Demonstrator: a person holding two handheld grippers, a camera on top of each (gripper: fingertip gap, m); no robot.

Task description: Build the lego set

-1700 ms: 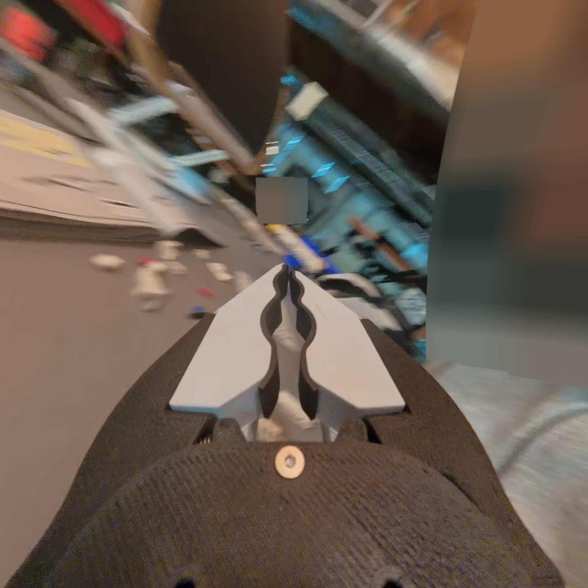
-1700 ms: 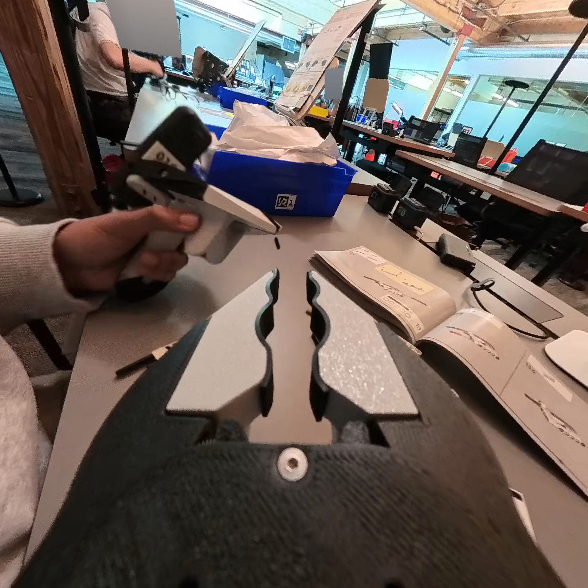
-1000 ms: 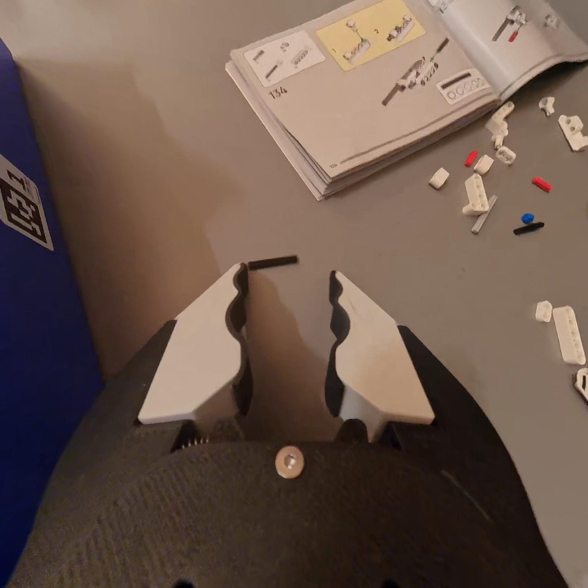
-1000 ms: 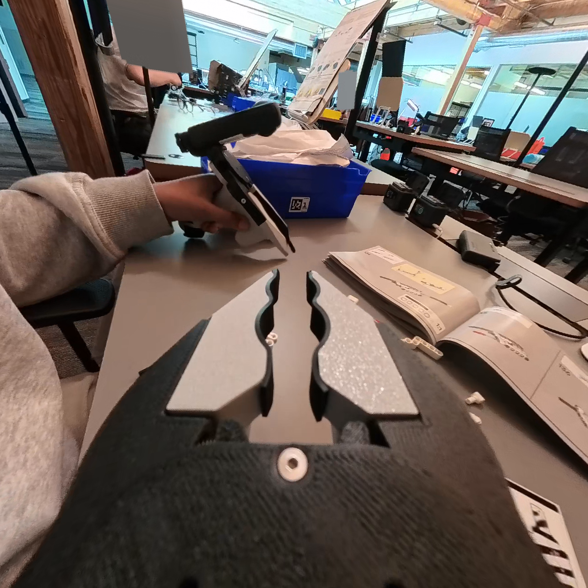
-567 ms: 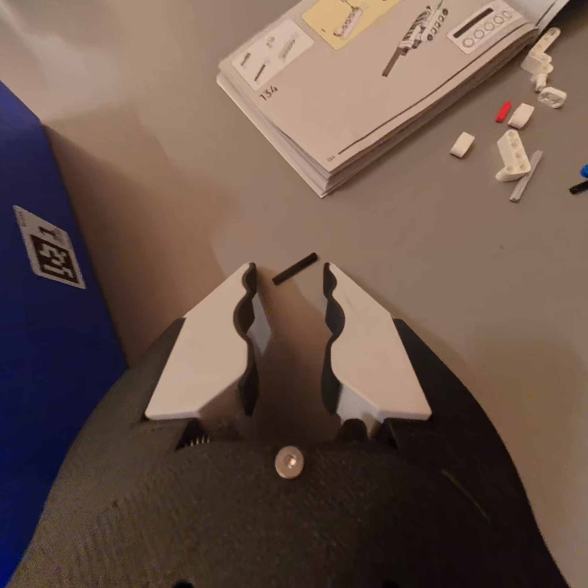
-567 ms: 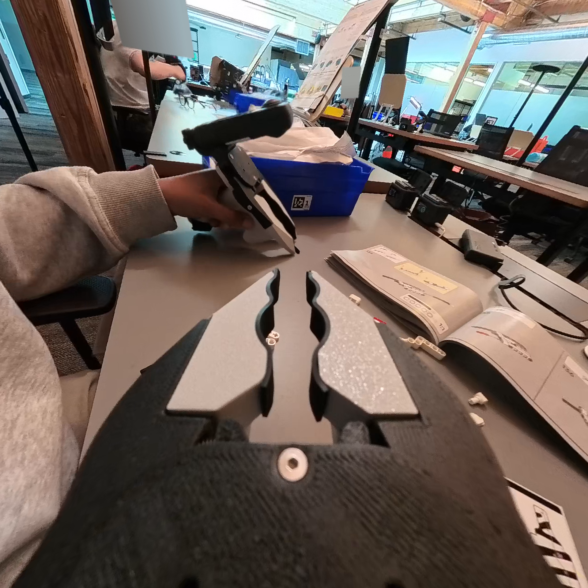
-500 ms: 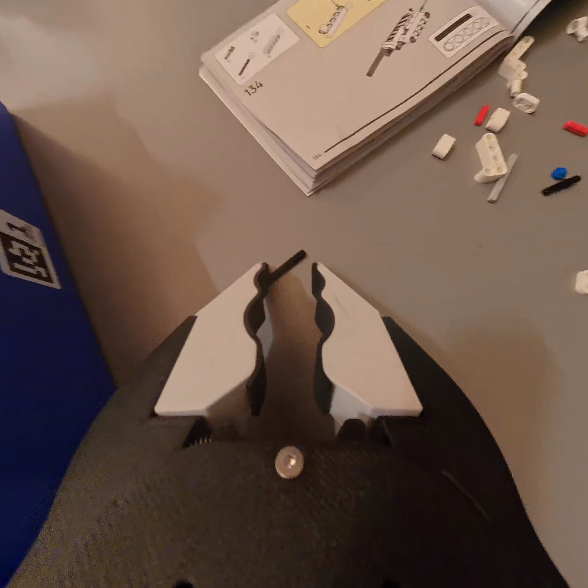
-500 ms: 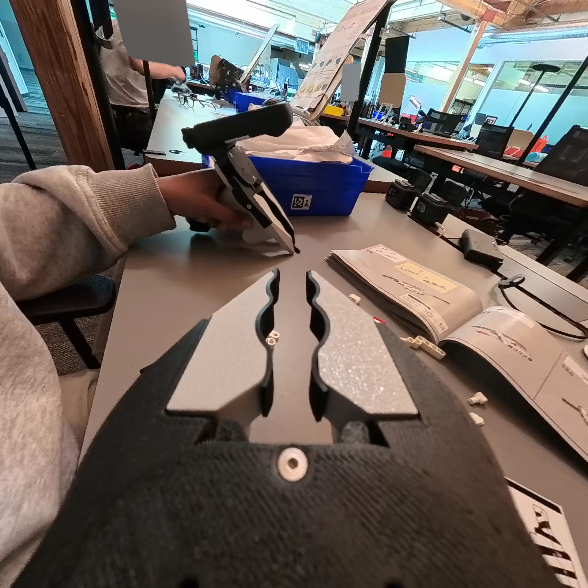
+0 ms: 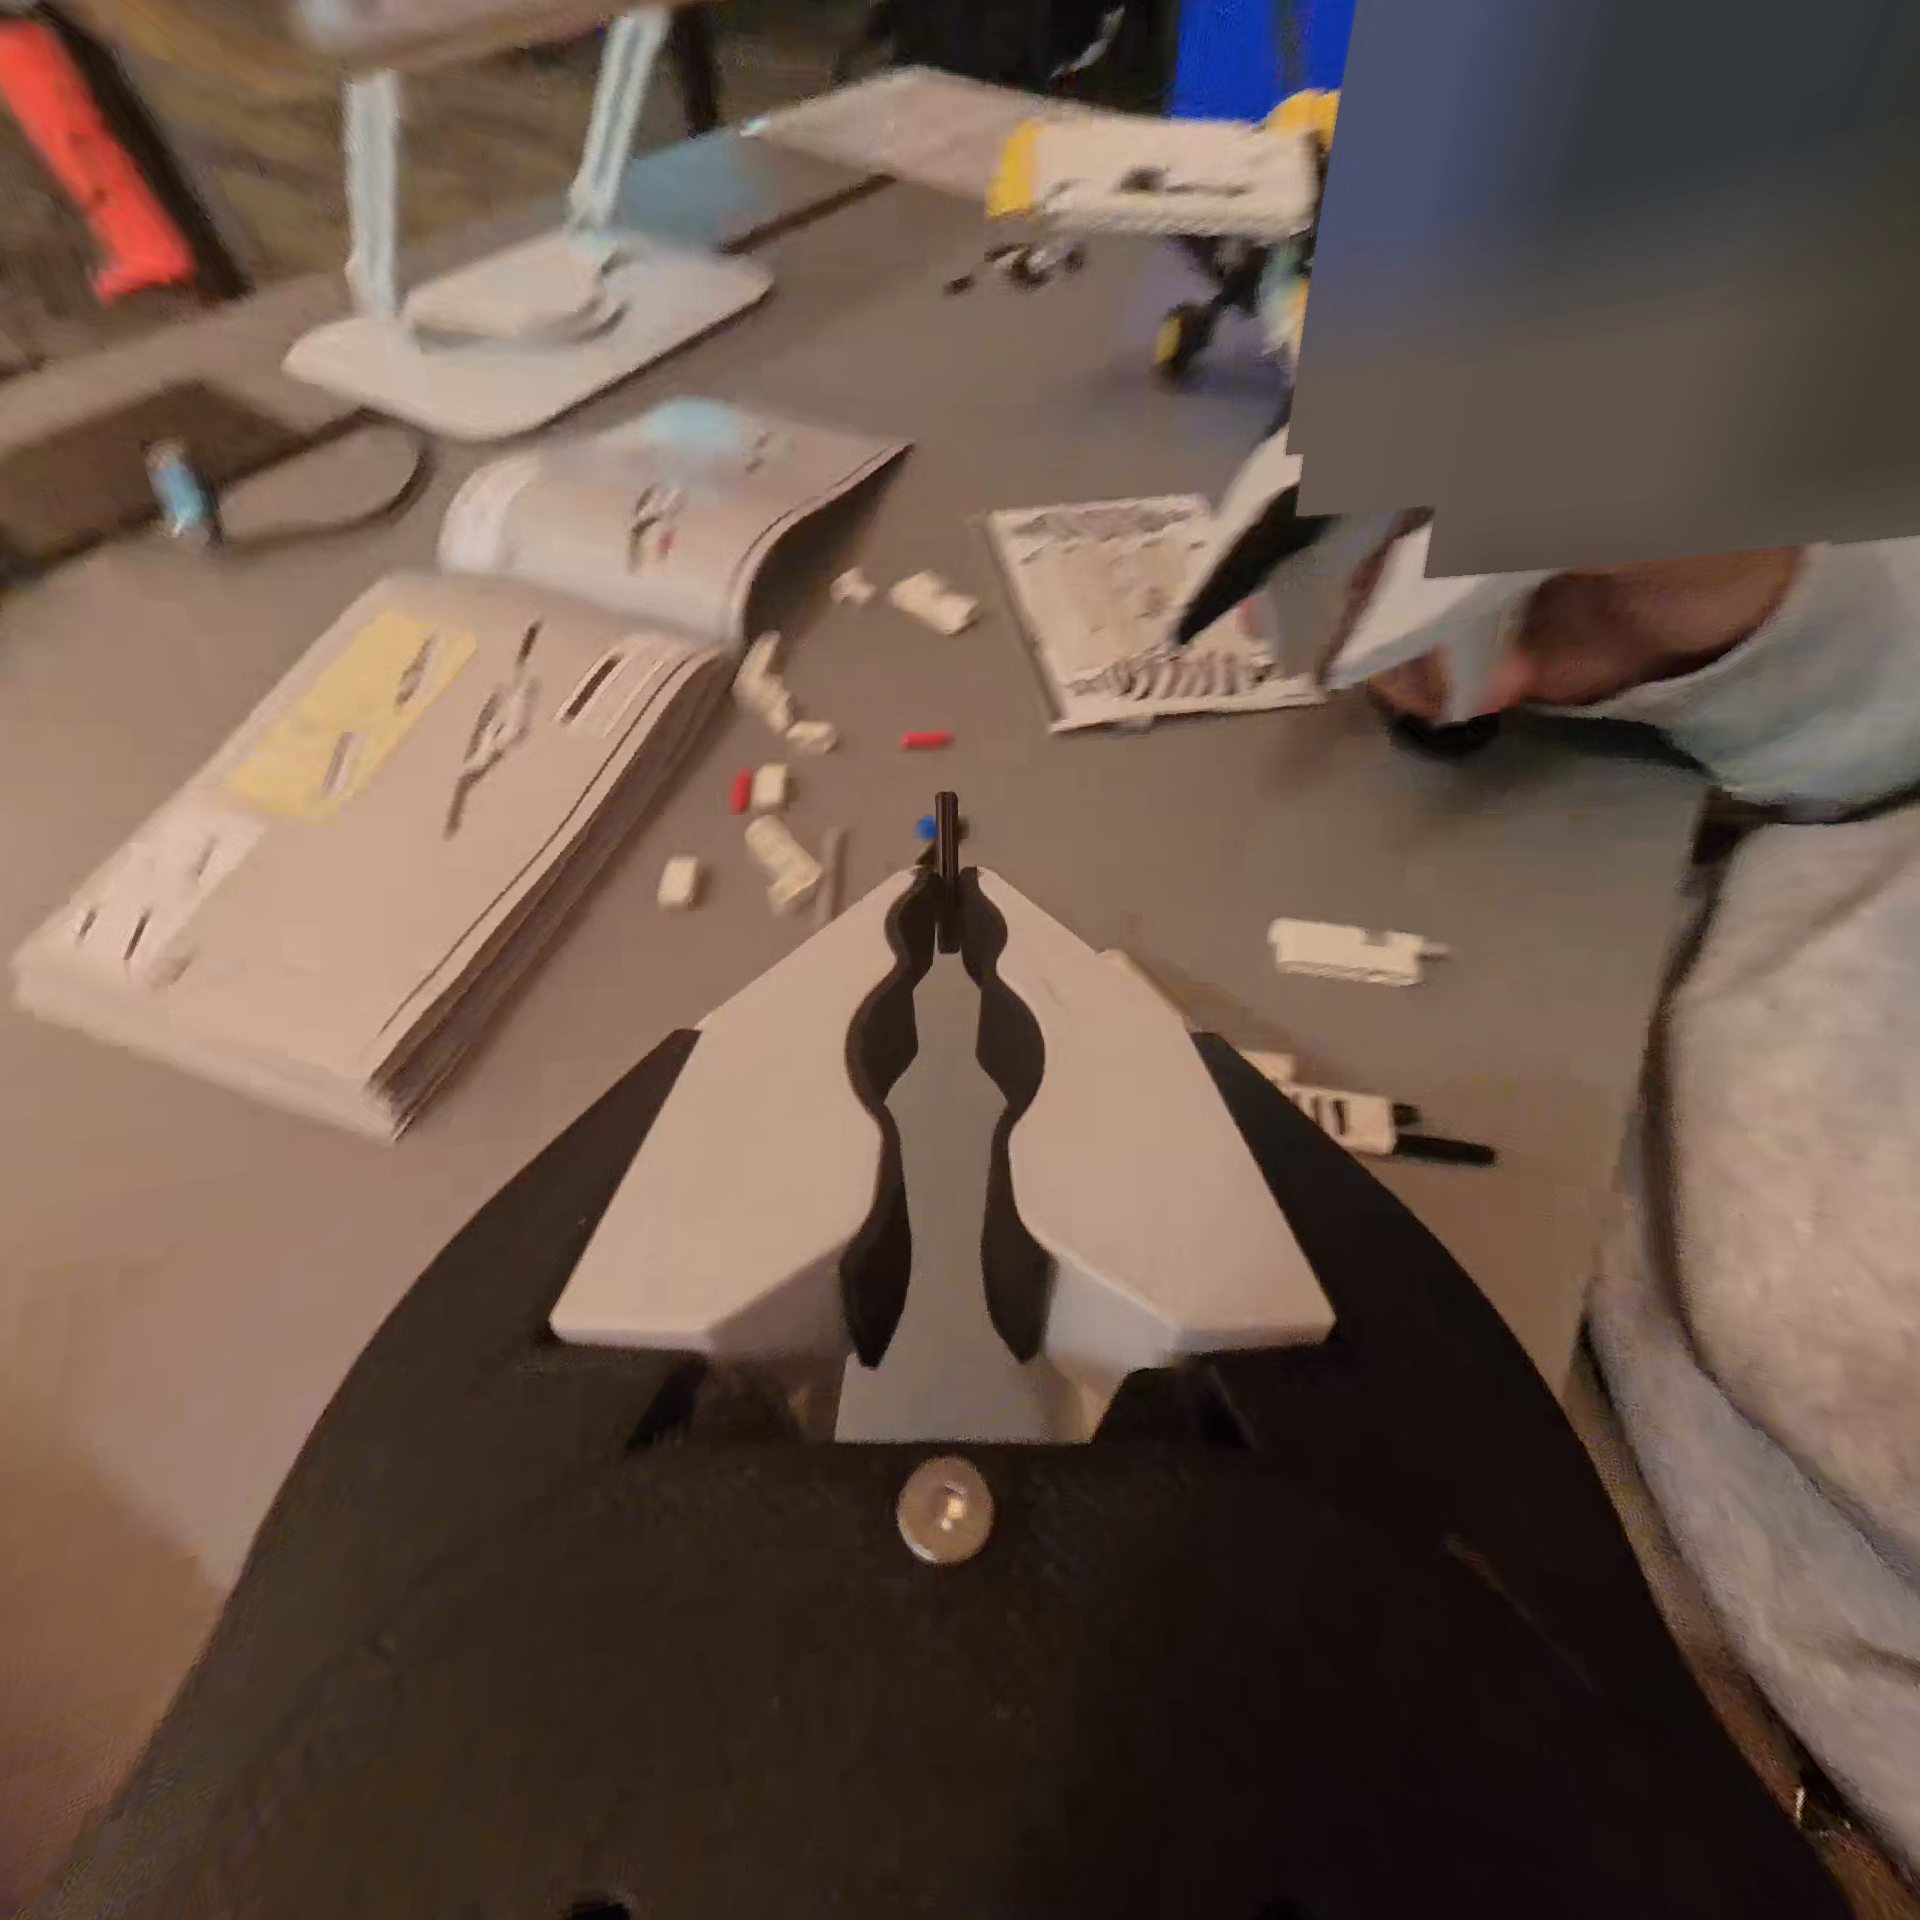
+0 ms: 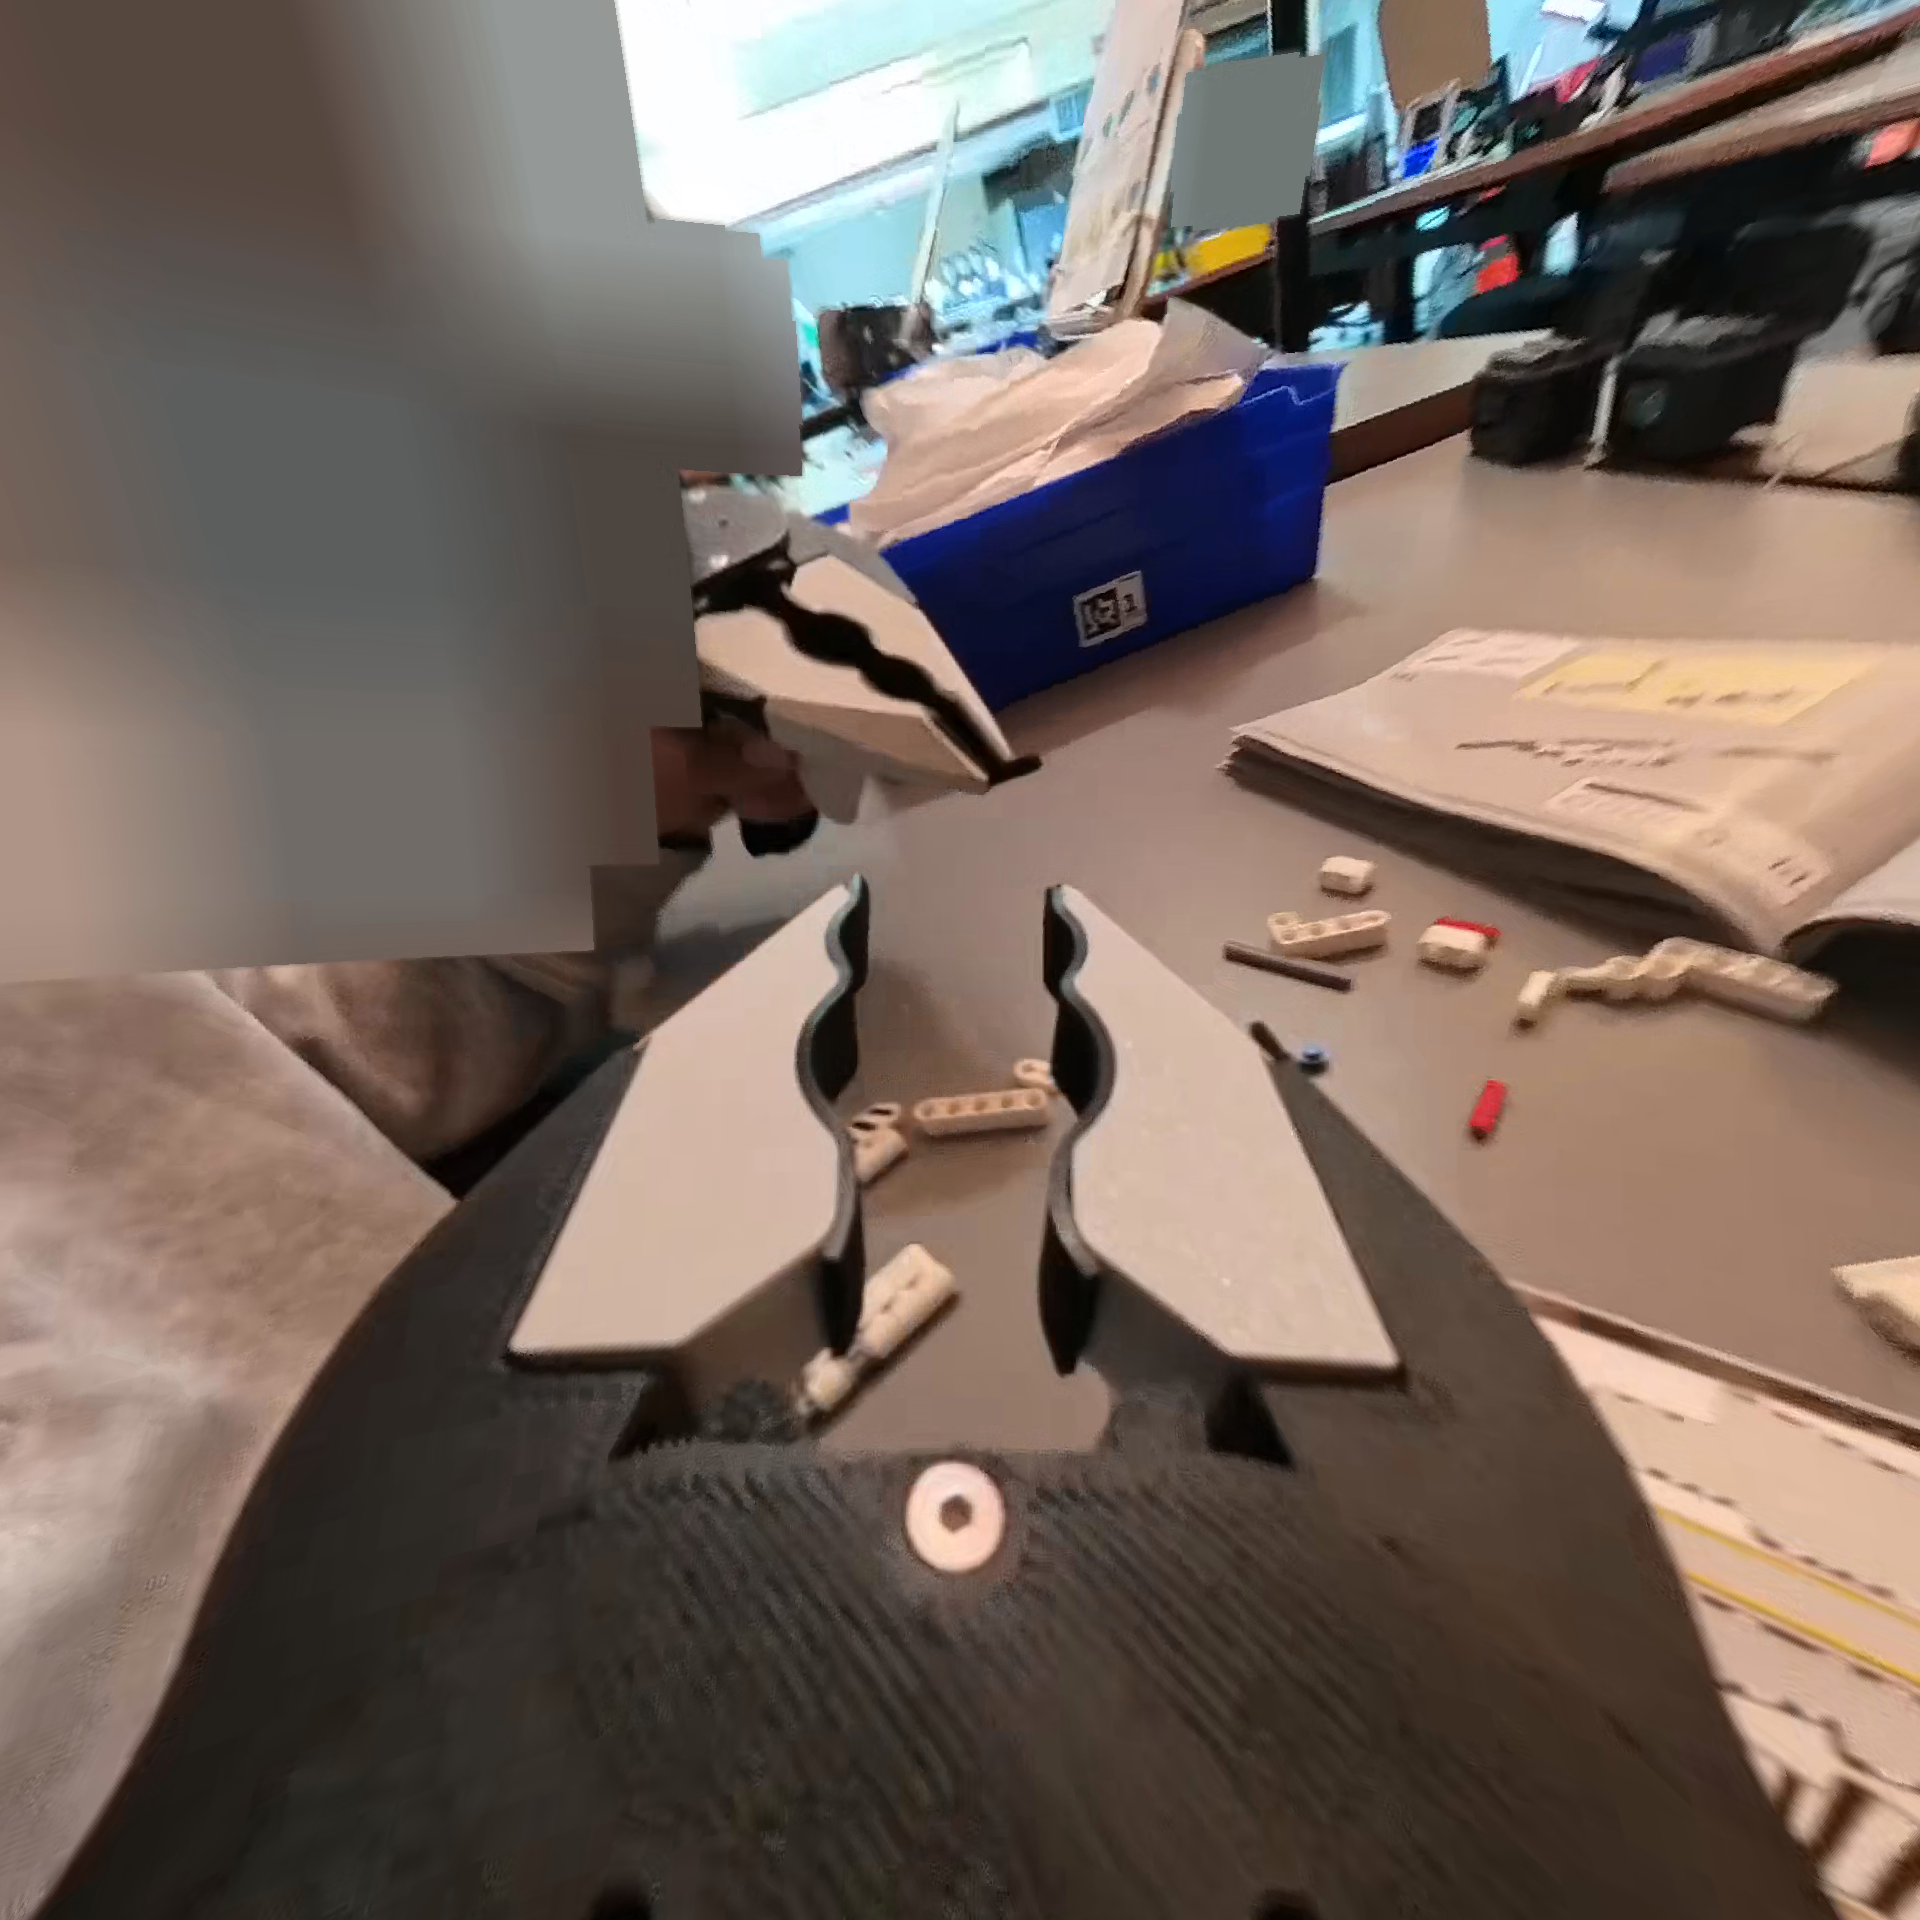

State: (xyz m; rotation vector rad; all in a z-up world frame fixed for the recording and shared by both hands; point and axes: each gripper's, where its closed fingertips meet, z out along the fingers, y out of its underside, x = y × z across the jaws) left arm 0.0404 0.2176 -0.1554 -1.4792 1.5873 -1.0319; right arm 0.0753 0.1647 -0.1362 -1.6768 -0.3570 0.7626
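— While the left gripper (image 9: 945, 883) hangs above the grey table (image 9: 1143, 862), what sits in its tips?

— A thin black axle (image 9: 945, 868), pinched right at the fingertips and sticking out forward beyond them. The two fingers are pressed onto it.

— And the right gripper (image 10: 951, 899)?

— Its fingers are spread, with nothing between them. Through the gap, a white beam with holes (image 10: 982, 1112) lies on the table, with a few small white pieces beside it and nearer the camera.

— Going outward from there?

— To the right of the right gripper lie a blue pin (image 10: 1311, 1058), a red pin (image 10: 1488, 1108), a black axle on the table (image 10: 1286, 966), and a white bent beam (image 10: 1328, 932). Beyond those is the open instruction booklet (image 10: 1621, 769), with loose white parts near its edge.

— Farther still?

— A blue bin (image 10: 1122, 540) with crumpled white paper in it stands behind the left gripper in the right wrist view. In the left wrist view, at the far side of the table, a partly built white and yellow model (image 9: 1164, 197) shows, blurred.
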